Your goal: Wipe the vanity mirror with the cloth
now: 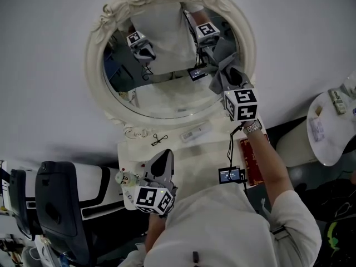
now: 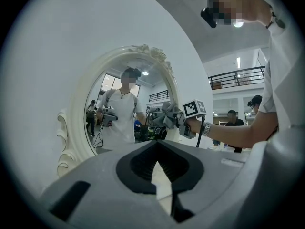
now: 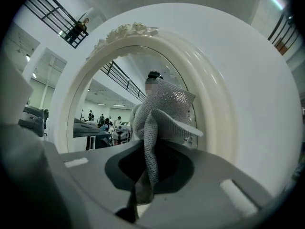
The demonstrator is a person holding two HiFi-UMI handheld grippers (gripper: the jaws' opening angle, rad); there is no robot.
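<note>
— Right gripper [image 3: 151,162]?
— Clamped on the grey cloth [image 3: 162,109], bunched up beyond the tips.
— Where?
— At the 3 o'clock edge of the vanity mirror [image 1: 167,96], right by the glass; contact not clear.
— Left gripper [image 2: 156,165]?
— Pinched together, nothing between. Held low at 7 o'clock of the head view, over the white table [image 1: 183,149], well apart from the mirror.
— Mirror?
— Upright at 12 o'clock, oval, in a cream carved frame.

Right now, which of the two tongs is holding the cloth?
The right tongs, raised to the mirror's right side, are shut on the grey cloth. The left tongs sit low over the table, shut and empty.
</note>
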